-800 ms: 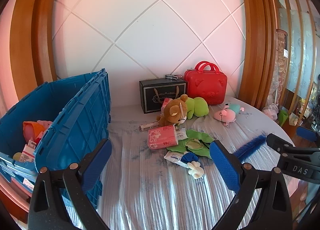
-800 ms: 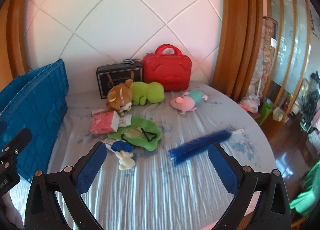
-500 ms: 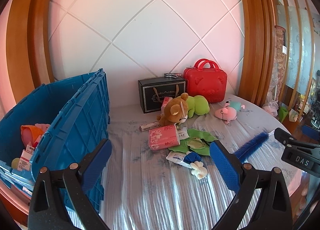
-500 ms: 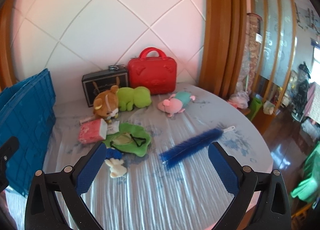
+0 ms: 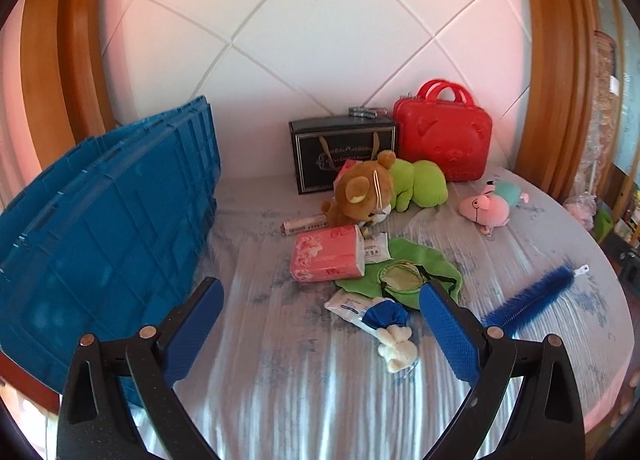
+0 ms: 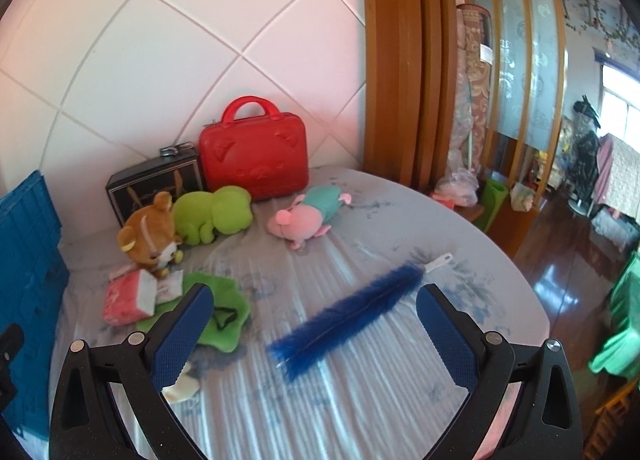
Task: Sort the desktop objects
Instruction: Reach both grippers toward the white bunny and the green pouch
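A round table with a grey cloth (image 5: 288, 380) holds a blue crate (image 5: 104, 228) at the left. Near the middle lie a brown bear plush (image 5: 362, 194), a green plush (image 5: 420, 184), a pink tissue pack (image 5: 326, 254), a green cloth pouch (image 5: 404, 276), a white packet with a blue and cream toy (image 5: 384, 320), a pink pig plush (image 6: 302, 218) and a blue brush (image 6: 352, 316). My left gripper (image 5: 320, 320) is open above the cloth in front of the packet. My right gripper (image 6: 310, 330) is open, and the blue brush shows between its jaws, farther off on the cloth.
A black gift box (image 5: 342, 152) and a red bear-faced case (image 5: 444, 140) stand against the tiled wall at the back. A wooden frame (image 6: 400, 60) and a slatted screen rise at the right, where the table edge drops to a wooden floor (image 6: 560, 280).
Both views have swung to the right. The crate's inside has left the left wrist view, and the right gripper has come nearer to the blue brush. Both grippers stay open.
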`<action>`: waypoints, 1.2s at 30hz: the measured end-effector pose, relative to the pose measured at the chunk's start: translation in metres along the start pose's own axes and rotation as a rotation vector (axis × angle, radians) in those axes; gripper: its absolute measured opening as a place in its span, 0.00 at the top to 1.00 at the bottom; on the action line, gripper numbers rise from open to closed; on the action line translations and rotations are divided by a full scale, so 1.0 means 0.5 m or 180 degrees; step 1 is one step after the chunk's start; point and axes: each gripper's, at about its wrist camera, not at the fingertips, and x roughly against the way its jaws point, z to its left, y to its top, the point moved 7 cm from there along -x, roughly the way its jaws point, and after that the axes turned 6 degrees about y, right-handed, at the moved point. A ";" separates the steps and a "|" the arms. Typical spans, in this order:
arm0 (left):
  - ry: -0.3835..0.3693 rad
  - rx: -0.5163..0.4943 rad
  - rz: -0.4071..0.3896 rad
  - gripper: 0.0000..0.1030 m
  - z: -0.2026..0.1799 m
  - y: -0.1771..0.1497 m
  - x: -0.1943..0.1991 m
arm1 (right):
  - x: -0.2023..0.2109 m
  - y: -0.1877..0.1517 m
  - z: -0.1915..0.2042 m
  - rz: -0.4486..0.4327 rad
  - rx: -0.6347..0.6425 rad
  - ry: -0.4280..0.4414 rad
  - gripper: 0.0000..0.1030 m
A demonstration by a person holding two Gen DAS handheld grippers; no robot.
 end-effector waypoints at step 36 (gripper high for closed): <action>0.0492 0.0343 0.1275 0.49 -0.147 -0.250 -0.438 | -0.495 -0.251 0.263 0.1562 0.1874 0.2151 0.00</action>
